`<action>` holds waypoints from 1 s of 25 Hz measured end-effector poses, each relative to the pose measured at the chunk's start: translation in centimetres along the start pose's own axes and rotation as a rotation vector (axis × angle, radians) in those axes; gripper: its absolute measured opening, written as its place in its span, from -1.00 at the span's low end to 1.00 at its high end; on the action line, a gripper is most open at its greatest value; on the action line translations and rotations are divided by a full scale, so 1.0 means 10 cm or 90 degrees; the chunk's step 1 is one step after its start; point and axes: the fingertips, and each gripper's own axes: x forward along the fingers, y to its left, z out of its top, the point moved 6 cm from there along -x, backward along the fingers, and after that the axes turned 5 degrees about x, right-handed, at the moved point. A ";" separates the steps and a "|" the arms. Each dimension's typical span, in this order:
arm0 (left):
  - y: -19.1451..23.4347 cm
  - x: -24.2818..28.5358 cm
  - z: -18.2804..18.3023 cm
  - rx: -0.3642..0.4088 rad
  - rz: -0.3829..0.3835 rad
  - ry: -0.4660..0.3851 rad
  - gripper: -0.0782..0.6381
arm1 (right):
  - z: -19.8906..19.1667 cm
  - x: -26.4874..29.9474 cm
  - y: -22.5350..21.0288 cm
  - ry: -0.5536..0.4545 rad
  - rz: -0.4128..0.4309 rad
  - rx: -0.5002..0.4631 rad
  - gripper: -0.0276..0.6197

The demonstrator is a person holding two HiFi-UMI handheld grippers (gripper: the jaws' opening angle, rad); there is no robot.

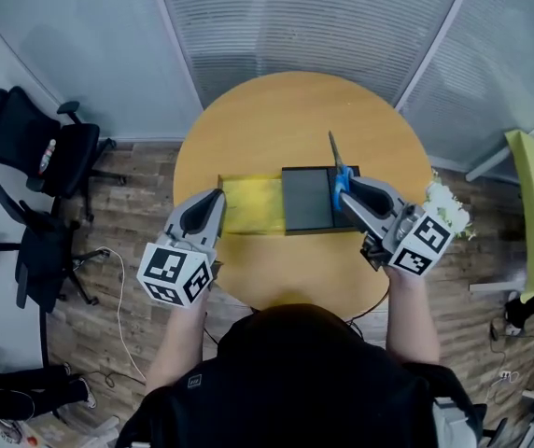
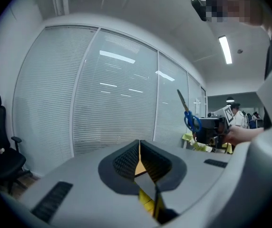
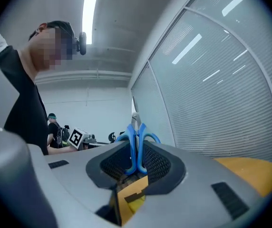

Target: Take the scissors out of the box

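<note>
The blue-handled scissors [image 1: 339,177] are clamped by their handles in my right gripper [image 1: 347,192], which is shut on them. Their blades [image 1: 333,146] point away from me over the table. The handles [image 3: 137,146] sit upright between the pads in the right gripper view. The open box lies below: a black part [image 1: 308,198] with a yellow part [image 1: 252,203] on its left. My left gripper [image 1: 217,203] is shut, its tip at the yellow part's left edge; whether it pinches that edge is hidden. The scissors [image 2: 189,117] also show raised, far right, in the left gripper view.
The box lies on a round wooden table [image 1: 276,119] backed by glass walls with blinds. Black office chairs [image 1: 34,157] stand on the floor to the left. A white-green bunch [image 1: 446,208] sits at the table's right edge, and a yellow-green chair [image 1: 533,213] stands beyond it.
</note>
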 end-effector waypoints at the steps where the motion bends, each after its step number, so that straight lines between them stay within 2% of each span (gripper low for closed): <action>1: -0.01 -0.01 -0.03 -0.007 0.004 0.002 -0.73 | 0.02 -0.05 0.02 -0.008 -0.004 0.000 -0.61; 5: -0.03 -0.05 -0.08 -0.013 0.016 0.007 -0.73 | 0.00 -0.15 0.04 -0.023 -0.018 -0.014 -0.61; 10: -0.02 -0.10 -0.06 -0.005 0.034 0.005 -0.73 | -0.08 -0.24 -0.07 -0.048 -0.037 0.024 -0.61; 17: -0.02 -0.14 -0.09 -0.006 0.045 0.009 -0.73 | -0.01 -0.22 0.04 -0.057 -0.046 -0.035 -0.61; 25: -0.07 -0.11 -0.07 -0.003 0.042 0.007 -0.73 | 0.02 -0.22 0.08 -0.064 -0.042 -0.039 -0.61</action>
